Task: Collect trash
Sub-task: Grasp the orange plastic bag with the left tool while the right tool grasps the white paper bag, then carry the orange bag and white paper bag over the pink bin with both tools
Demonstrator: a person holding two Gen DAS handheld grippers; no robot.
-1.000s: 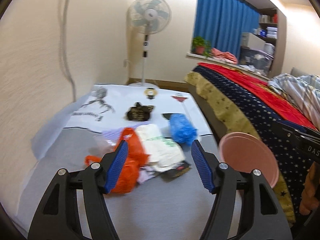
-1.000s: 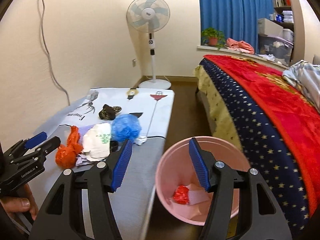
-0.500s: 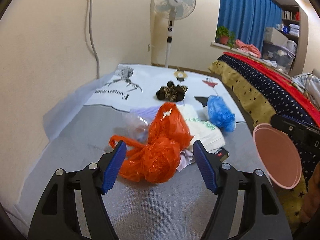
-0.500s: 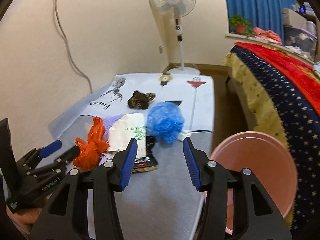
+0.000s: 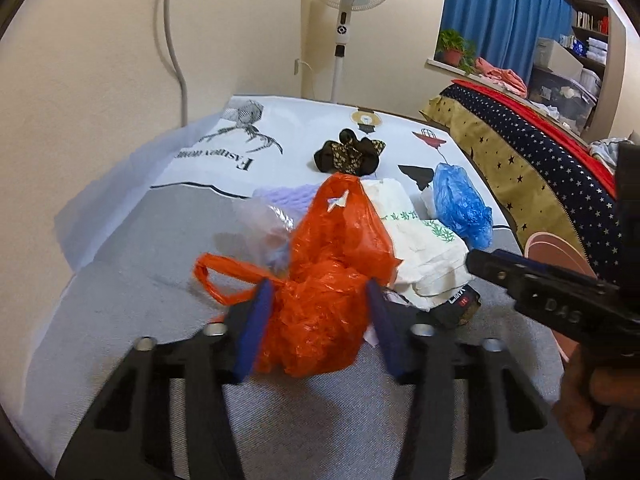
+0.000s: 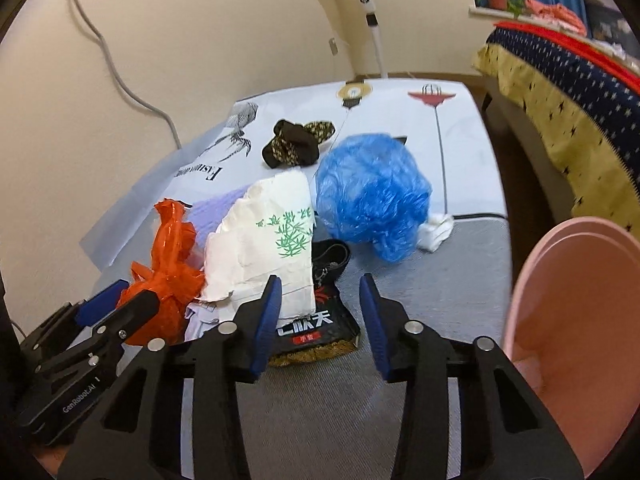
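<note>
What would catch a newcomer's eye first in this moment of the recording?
The crumpled orange plastic bag on the grey table, sitting between the closing fingers of the left gripper. Next, the puffy blue plastic bag behind the white bamboo-print wrapper, with the right gripper closing over a black snack packet. The pink bin waits off the table's right edge.

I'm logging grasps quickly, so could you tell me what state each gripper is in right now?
Left gripper: jaws just closing around the orange plastic bag; a firm grip cannot be told.
Right gripper: jaws just closing, holding nothing, above the black snack wrapper.
</note>
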